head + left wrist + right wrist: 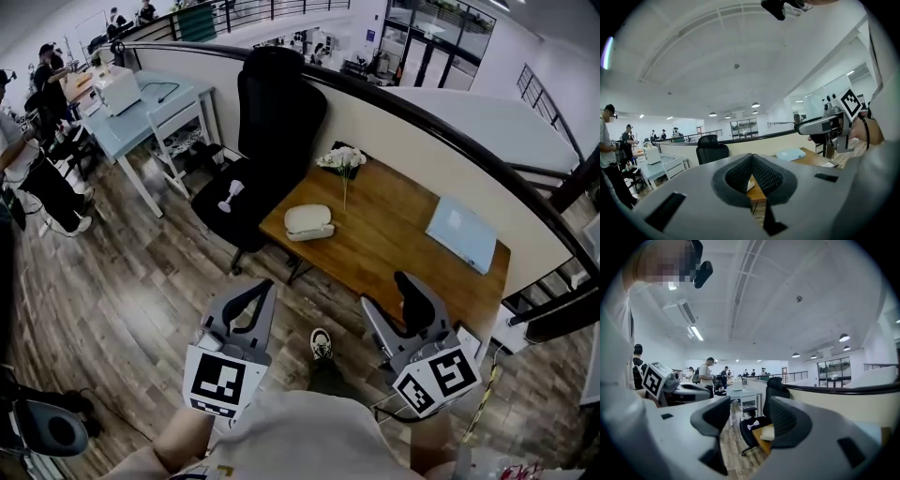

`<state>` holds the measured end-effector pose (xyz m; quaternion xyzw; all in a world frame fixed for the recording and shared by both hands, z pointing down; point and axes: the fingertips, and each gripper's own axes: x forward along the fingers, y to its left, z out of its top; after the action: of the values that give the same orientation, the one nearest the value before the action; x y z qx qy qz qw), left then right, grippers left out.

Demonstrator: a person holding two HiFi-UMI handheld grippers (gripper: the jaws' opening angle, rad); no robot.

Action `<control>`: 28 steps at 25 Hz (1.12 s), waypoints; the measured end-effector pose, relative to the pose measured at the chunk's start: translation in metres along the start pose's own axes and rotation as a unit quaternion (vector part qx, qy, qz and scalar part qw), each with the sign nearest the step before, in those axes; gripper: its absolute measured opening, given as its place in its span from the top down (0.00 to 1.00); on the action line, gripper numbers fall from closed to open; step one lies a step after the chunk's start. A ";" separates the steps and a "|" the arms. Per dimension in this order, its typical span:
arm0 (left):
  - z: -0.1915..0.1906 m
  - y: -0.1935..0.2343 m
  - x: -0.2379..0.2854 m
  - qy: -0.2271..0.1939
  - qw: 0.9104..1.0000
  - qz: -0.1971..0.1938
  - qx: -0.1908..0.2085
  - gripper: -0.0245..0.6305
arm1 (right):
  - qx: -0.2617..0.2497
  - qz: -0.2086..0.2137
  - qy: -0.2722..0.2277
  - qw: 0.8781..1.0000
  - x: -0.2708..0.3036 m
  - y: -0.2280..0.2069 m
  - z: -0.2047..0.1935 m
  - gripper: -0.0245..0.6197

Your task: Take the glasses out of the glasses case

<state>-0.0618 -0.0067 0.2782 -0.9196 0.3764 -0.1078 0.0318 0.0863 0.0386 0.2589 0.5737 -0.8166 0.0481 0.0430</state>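
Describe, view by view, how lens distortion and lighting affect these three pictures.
Head view: fisheye bows the railing into an arc; the table is evenly lit. Left gripper view: dark round vignette, the left gripper looms soft. Right gripper view: a ceiling strip light glares white.

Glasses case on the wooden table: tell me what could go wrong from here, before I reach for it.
1. The glasses case lies close to a corner of the table, so a one-sided push could slide it off the edge.
2. The flowers stand just behind it on a thin stem, and a wide reach may tip them.
3. The left gripper has its jaws together, while the right gripper has its jaws apart. Unopened, the left would likely only nudge the case.
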 end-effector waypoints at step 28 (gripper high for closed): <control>0.002 0.117 0.231 0.078 0.986 0.144 -0.009 0.96 | 0.013 0.159 0.028 0.987 0.253 -0.186 0.003 0.54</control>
<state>0.0189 -0.2520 0.2997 -0.8446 0.5075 -0.1704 0.0096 0.1761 -0.2605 0.2926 0.4357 -0.8950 0.0806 0.0504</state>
